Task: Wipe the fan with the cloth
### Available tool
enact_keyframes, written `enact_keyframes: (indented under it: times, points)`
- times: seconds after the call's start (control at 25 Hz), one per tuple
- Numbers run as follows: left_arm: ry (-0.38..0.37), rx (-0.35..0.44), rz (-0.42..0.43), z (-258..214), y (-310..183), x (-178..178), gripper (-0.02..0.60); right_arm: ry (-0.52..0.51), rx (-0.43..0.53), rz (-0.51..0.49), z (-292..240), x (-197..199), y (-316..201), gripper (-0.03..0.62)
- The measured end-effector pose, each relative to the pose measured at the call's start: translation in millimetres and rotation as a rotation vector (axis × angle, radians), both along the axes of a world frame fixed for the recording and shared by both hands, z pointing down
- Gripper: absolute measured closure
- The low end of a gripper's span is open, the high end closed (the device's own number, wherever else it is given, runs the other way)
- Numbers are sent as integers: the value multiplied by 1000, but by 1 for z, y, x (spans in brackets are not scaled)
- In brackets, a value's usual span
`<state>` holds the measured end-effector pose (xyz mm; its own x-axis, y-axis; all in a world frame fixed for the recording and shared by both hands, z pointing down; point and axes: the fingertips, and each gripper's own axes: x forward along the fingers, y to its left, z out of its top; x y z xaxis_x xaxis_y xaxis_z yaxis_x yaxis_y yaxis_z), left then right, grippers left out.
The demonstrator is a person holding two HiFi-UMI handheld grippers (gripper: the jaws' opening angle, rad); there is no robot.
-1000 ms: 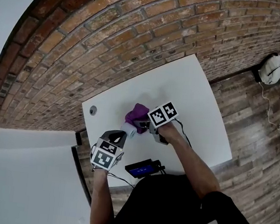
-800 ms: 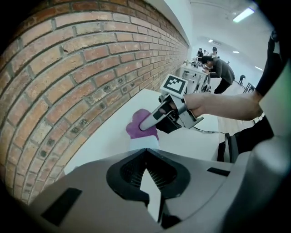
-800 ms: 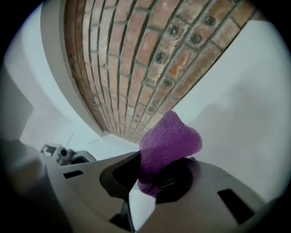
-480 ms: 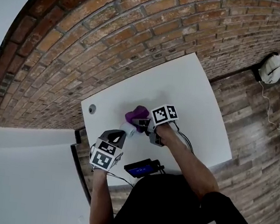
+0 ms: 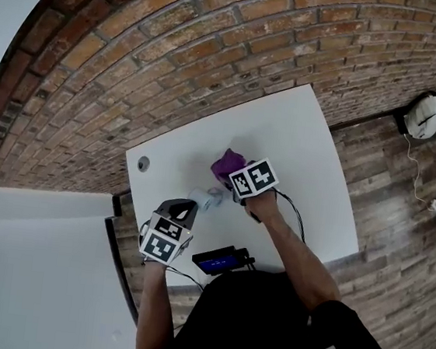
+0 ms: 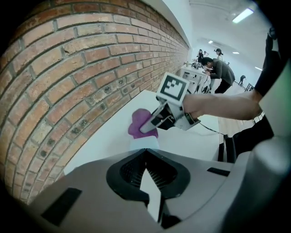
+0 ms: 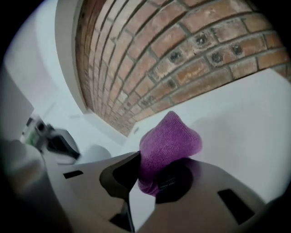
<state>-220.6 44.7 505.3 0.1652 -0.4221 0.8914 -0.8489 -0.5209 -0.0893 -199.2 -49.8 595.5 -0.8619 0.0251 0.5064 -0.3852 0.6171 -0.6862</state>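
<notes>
A small pale fan sits at the tips of my left gripper, near the front left of the white table. In the left gripper view the jaws are closed, with the fan's pale body showing just beyond them. My right gripper is shut on a purple cloth, a little behind and right of the fan. In the right gripper view the cloth bulges out between the jaws. Seen from the left gripper, the cloth hangs just past the fan.
A brick wall runs along the table's far edge. A round hole is in the table's left corner. A black device with a blue screen lies at the front edge. Cables and a white object are on the wooden floor at right.
My right gripper has turned and carried the purple cloth off the fan, back and to the right toward the wall. The left gripper and fan have stayed put.
</notes>
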Motion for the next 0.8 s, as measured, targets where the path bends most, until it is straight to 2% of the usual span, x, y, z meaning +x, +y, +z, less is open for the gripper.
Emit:
enact_keyframes:
  times: [0.08, 0.12, 0.16, 0.24, 0.36, 0.44, 0.56, 0.68, 0.72, 0.76, 0.8]
  points:
    - [9, 4, -6, 0, -1, 1, 581, -250, -197, 16, -44, -15, 2, 516]
    - [15, 5, -10, 0, 0, 2, 581, -343, -307, 10, -56, -21, 8, 516]
    - [20, 5, -12, 0, 0, 3, 581, -390, -393, 2, -60, -26, 16, 516]
    - [19, 3, -9, 0, 0, 4, 581, -379, -483, 12, -43, -29, 29, 516]
    - [30, 8, -16, 1, 0, 3, 581, -310, -531, 73, -3, -26, 36, 516]
    - [34, 13, -22, 1, -1, 3, 581, -194, -464, 54, 23, -21, 39, 516]
    - [38, 17, -28, 1, -1, 3, 581, 40, -274, -71, 58, -7, 46, 516]
    - [47, 19, -32, 1, 0, 3, 581, 233, 34, -132, 57, 4, 21, 516]
    - [50, 21, -32, 1, -1, 3, 581, 254, 137, -118, 46, 1, 5, 516]
    - [51, 22, -33, 0, -2, 3, 581, 230, 194, -99, 31, -6, -9, 516]
    - [51, 23, -35, 0, -2, 3, 581, 172, 199, -87, 18, -18, -17, 516]
